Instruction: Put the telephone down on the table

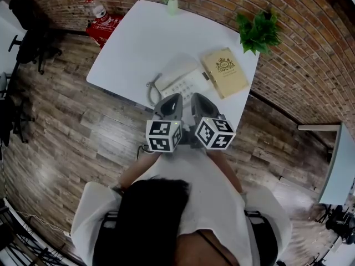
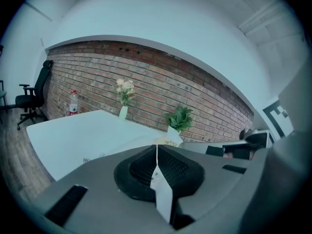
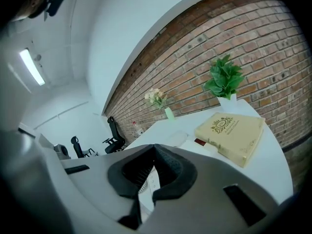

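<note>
A white telephone (image 1: 178,77) lies on the white table (image 1: 138,43) near its front edge, with its cord (image 1: 150,91) curling at its left side. Both grippers are held side by side just in front of it, above the table's edge and apart from it. My left gripper (image 1: 172,100) (image 2: 157,146) has its pads meeting at the tips, with nothing between them. The jaws of my right gripper (image 1: 198,98) (image 3: 155,146) are likewise shut and empty. In the right gripper view the telephone (image 3: 179,138) shows partly behind the jaws.
A tan book (image 1: 223,72) (image 3: 233,133) lies right of the telephone. A potted plant (image 1: 258,32) stands at the far right corner and a flower vase (image 1: 172,4) (image 2: 124,112) at the far edge. A red box (image 1: 102,24) and office chairs (image 1: 30,32) stand on the wooden floor at the left.
</note>
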